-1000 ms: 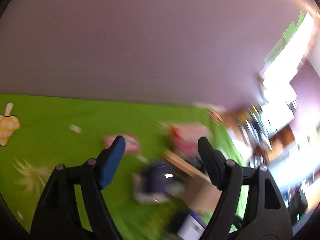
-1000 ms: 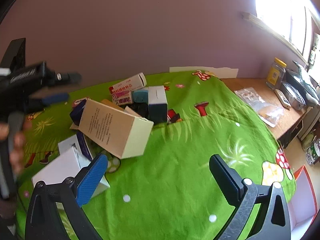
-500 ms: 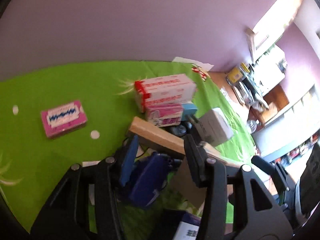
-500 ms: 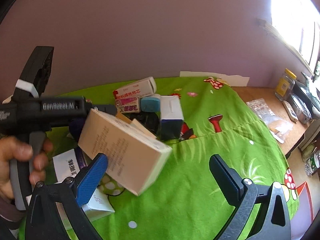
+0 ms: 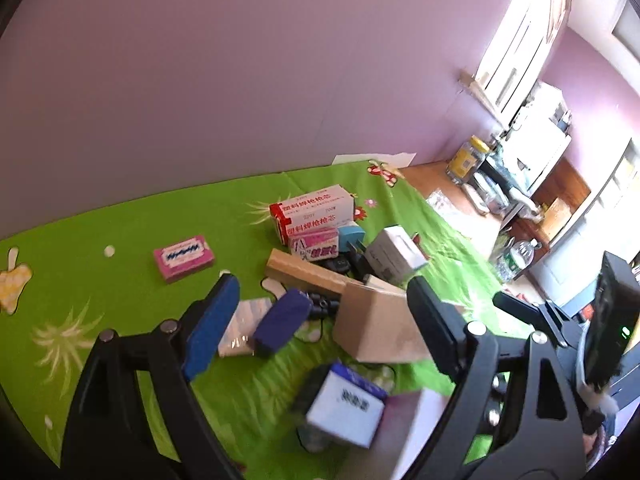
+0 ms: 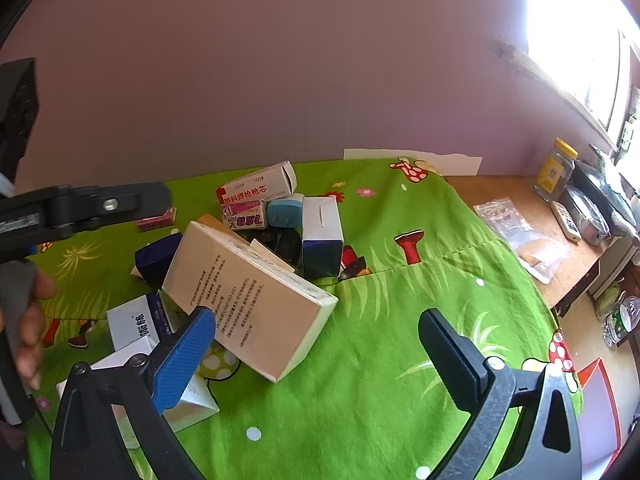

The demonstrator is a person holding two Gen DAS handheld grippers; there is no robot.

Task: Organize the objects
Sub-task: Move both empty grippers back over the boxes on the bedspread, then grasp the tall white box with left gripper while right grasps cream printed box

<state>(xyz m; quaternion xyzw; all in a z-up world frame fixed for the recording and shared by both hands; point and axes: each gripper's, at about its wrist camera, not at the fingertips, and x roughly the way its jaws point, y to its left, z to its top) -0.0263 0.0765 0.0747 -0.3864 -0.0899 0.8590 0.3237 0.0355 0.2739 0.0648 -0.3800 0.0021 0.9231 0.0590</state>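
Observation:
A heap of boxes lies on the green cloth (image 6: 400, 280). My left gripper (image 5: 324, 316) hovers over it, jaws opening and pressing on nothing. Ahead between its fingers lie a navy case (image 5: 282, 322) and a large beige box (image 5: 376, 330); a white and blue box (image 5: 346, 404) lies under them. My right gripper (image 6: 320, 344) stands open just in front of that beige box (image 6: 248, 300). Behind are a red and white carton (image 6: 260, 186), a small pink box (image 6: 244, 216), a teal plug (image 6: 286, 210) and an upright white box (image 6: 322, 232). A pink packet (image 5: 184, 258) lies apart on the left.
A purple wall runs close behind the cloth. At the right a wooden desk (image 6: 516, 192) holds a yellow-lidded jar (image 6: 556, 170), plastic bags (image 6: 520, 232) and a remote. The cloth drops off at the right edge. A hand (image 6: 28, 320) holds the left gripper (image 6: 156, 200).
The left gripper had narrowed around the navy case, then opened wide and drew back and up; the case lies on the cloth. The right gripper has barely moved.

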